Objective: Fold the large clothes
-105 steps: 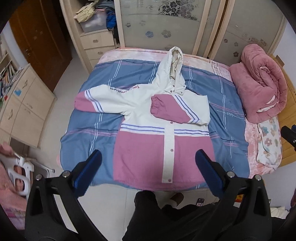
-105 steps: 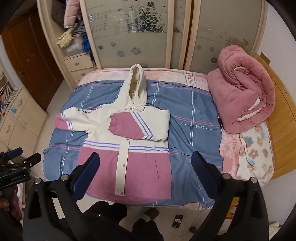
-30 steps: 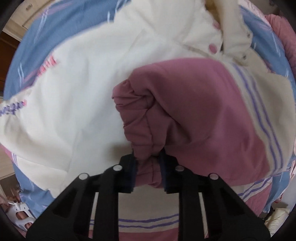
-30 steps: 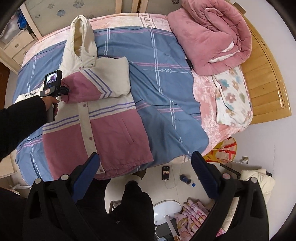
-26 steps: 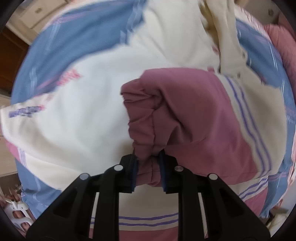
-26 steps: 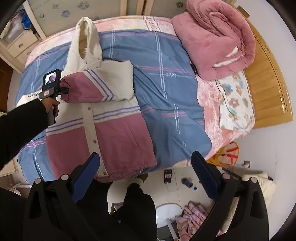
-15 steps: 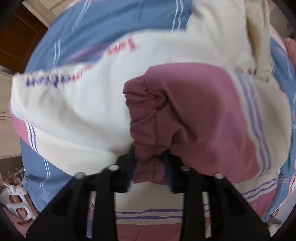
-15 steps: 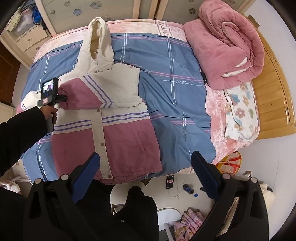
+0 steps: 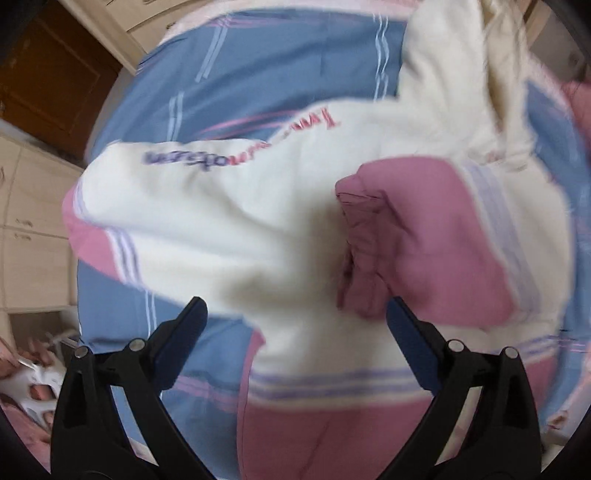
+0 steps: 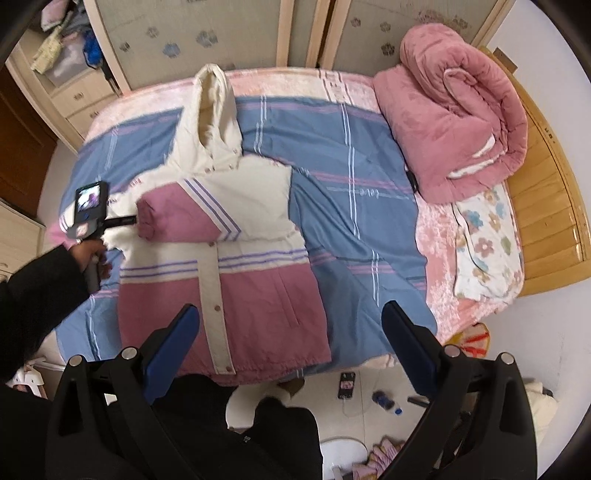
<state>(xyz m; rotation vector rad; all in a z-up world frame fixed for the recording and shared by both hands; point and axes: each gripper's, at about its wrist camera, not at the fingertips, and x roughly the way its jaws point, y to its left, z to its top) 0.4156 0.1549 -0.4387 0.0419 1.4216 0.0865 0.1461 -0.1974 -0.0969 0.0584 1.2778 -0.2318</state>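
Observation:
A cream and pink hooded jacket (image 10: 236, 258) lies front up on the bed, hood toward the wardrobe. One sleeve is folded across the chest, its pink cuff (image 9: 362, 254) lying free. The other sleeve (image 9: 177, 206) stretches out flat to the left. My left gripper (image 9: 295, 317) is open and empty, low over the chest just short of the cuff; it also shows in the right wrist view (image 10: 127, 221). My right gripper (image 10: 290, 321) is open and empty, held high above the jacket's hem at the bed's near edge.
The blue striped sheet (image 10: 351, 177) covers the bed. A rolled pink quilt (image 10: 450, 122) and a floral pillow (image 10: 484, 240) lie at the right by the wooden headboard (image 10: 550, 206). Wardrobe doors (image 10: 229, 33) and drawers (image 10: 81, 99) stand behind. A phone (image 10: 346, 384) lies on the floor.
My left gripper has let go of the pink cuff, opened wide and pulled back a little to the left. The folded sleeve stays on the chest. The right gripper has risen slightly.

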